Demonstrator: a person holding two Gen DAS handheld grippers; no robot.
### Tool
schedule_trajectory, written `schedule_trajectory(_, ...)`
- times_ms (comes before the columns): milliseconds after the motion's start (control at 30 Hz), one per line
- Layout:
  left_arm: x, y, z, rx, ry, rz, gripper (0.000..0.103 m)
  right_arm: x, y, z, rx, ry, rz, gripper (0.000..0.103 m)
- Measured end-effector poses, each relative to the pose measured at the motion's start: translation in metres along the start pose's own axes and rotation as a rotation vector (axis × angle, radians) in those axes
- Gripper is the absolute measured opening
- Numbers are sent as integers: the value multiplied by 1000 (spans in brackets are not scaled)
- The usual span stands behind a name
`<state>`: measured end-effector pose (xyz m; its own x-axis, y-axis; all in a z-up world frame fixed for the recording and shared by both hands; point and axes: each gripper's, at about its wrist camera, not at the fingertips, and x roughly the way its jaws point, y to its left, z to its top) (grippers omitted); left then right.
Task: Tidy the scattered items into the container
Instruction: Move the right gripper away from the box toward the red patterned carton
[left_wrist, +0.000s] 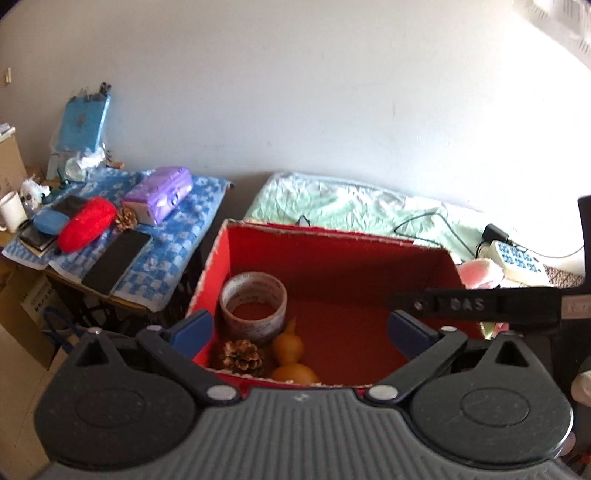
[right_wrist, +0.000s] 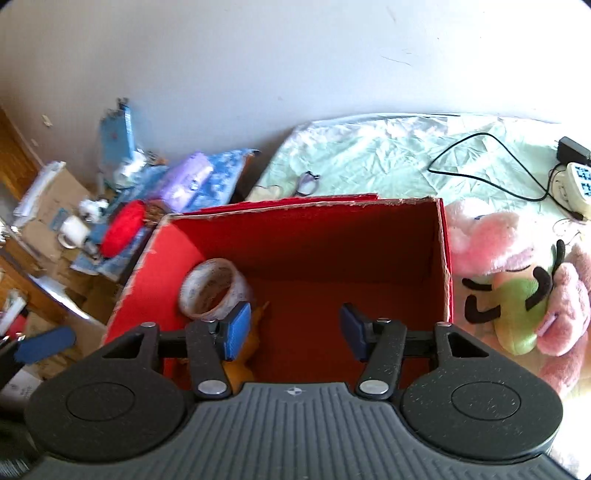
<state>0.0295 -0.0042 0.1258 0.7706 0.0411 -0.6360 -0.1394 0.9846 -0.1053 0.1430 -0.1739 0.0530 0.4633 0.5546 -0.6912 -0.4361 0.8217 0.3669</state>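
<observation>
Red box (left_wrist: 332, 266), open-topped, on the bed with the pale green sheet (left_wrist: 332, 203). Contents, all at its 9 o'clock side: tape roll (left_wrist: 253, 306) lying flat; pine cone (left_wrist: 242, 356) and yellow gourd (left_wrist: 290, 354) just beside it, nearer the camera.

Left gripper (left_wrist: 299, 328): jaws spread wide, nothing between them, above the box's near edge.

Right gripper (right_wrist: 293, 330): jaws parted, empty, over the box interior; left pad just beside the tape roll (right_wrist: 214, 290).

Side table with blue checked cloth (left_wrist: 177, 236), at 10 o'clock: second pine cone (left_wrist: 126, 218), red pouch (left_wrist: 86, 229), phone (left_wrist: 116, 264), purple pack (left_wrist: 159, 194).

Pink plush toy (right_wrist: 517, 288): touching the box wall at 3 o'clock.
</observation>
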Motion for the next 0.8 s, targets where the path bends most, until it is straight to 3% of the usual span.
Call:
schedule_trajectory(200, -22, 12, -23, -66, -7, -13, 102, -25, -2, -19, -17, -12, 83, 51)
schedule_trajectory(400, -38, 17, -55, -5, 20, -50, 101, -47, -4, -49, -60, 11, 190, 51)
schedule_trajectory(633, -30, 1, -93, 11, 150, -267, 101, -52, -10, -79, -102, 96, 140, 50)
schedule_trajectory(800, -15, -7, -109, -7, 224, -391, 99, -44, -35, -97, 8, 168, 97, 48)
